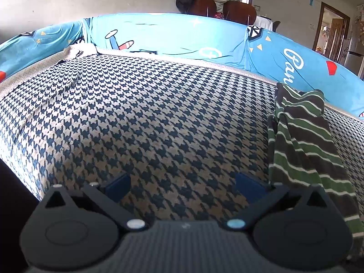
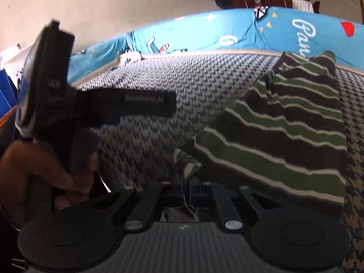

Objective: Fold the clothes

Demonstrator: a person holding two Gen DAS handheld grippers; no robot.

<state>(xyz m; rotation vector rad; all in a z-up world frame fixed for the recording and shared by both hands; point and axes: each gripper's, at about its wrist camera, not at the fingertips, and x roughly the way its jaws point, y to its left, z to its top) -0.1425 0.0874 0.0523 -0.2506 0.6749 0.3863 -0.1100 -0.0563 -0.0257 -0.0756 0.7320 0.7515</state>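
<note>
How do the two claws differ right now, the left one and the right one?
The left claw is spread open with nothing between its fingers, while the right claw is pinched shut on an edge of the striped garment. The left claw hangs over bare houndstooth cover; the right has cloth draping from it. Both are the same dark design.

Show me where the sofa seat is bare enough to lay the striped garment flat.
Bare houndstooth seat runs from the blue printed cover at the back to the near edge, left of the striped garment. The left claw is open over it. It is crowded on the right, where the right claw pinches the garment's edge.
</note>
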